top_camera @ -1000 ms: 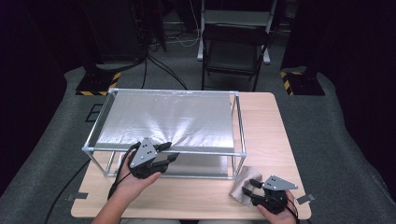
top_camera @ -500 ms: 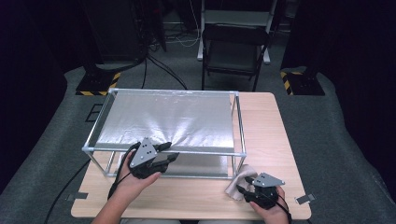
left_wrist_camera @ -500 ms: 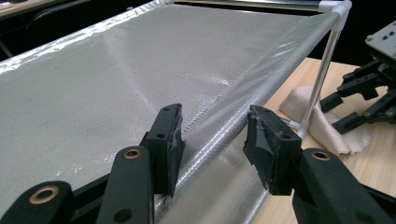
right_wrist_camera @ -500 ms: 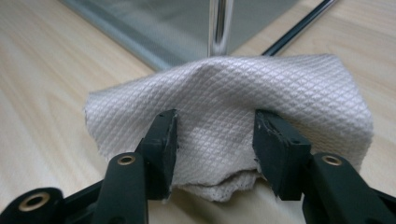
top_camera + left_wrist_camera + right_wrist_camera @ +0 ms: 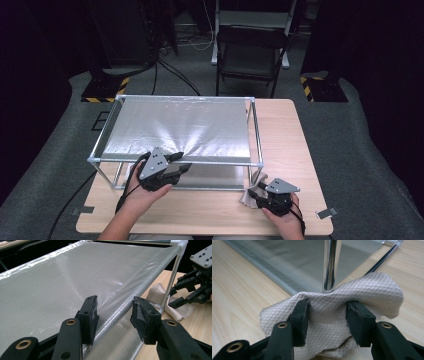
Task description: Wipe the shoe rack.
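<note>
A metal-tube frame (image 5: 220, 162) carries a silver sheet (image 5: 175, 125) on the wooden table (image 5: 280, 130). My left gripper (image 5: 182, 162) (image 5: 115, 312) is open, its jaws straddling the frame's front rail without pressing it. A beige quilted cloth (image 5: 372, 290) (image 5: 156, 291) lies bunched against the frame's front right leg (image 5: 329, 265). My right gripper (image 5: 252, 192) (image 5: 328, 311) sits low on the cloth (image 5: 260, 179). Its jaws have just been closing, with a hump of cloth between them, and still stand wide. It also shows as the right gripper (image 5: 182, 293) beyond the leg in the left gripper view.
A second silver sheet lies low inside the frame (image 5: 287, 255). Beyond the table a dark chair (image 5: 250, 55) stands on grey floor with cables. Bare wood lies right of the frame and along the front edge.
My right gripper has slid left along the table front onto the cloth by the frame's leg. The left gripper has stayed at the front rail.
</note>
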Action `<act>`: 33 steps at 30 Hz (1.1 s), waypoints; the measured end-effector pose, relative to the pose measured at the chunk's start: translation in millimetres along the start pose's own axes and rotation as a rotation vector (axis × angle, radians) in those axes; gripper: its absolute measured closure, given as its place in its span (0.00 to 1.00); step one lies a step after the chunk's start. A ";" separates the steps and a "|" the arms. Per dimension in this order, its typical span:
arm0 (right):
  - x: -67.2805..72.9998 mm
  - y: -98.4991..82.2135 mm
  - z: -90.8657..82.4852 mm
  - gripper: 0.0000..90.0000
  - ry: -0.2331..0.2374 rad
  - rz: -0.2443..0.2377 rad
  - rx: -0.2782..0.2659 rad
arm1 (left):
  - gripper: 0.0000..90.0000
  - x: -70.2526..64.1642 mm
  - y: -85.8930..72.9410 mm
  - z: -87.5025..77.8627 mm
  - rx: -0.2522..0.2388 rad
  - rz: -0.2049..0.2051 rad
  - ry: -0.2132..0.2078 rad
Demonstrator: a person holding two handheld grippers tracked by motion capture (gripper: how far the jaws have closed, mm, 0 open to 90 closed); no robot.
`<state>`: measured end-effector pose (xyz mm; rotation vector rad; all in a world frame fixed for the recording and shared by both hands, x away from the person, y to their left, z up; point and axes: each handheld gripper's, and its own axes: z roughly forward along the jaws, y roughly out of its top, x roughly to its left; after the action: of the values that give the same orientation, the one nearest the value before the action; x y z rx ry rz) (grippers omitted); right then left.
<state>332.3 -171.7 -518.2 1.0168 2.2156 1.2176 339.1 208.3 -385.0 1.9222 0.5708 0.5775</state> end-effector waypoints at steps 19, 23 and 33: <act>-3.2 25.3 -17.3 0.83 0.023 0.013 -0.040 | 0.62 0.9 0.5 -0.1 0.005 0.005 -0.006; -1.8 33.4 -27.8 0.82 0.015 -0.007 -0.079 | 0.62 0.8 0.6 -0.2 0.008 0.007 -0.003; 2.7 62.9 -52.8 0.82 -0.014 -0.064 -0.136 | 0.62 1.3 0.8 -0.3 0.009 -0.001 -0.008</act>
<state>321.4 -176.3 -436.8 0.8914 2.1060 1.3092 340.1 209.0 -384.0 1.9317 0.5700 0.5672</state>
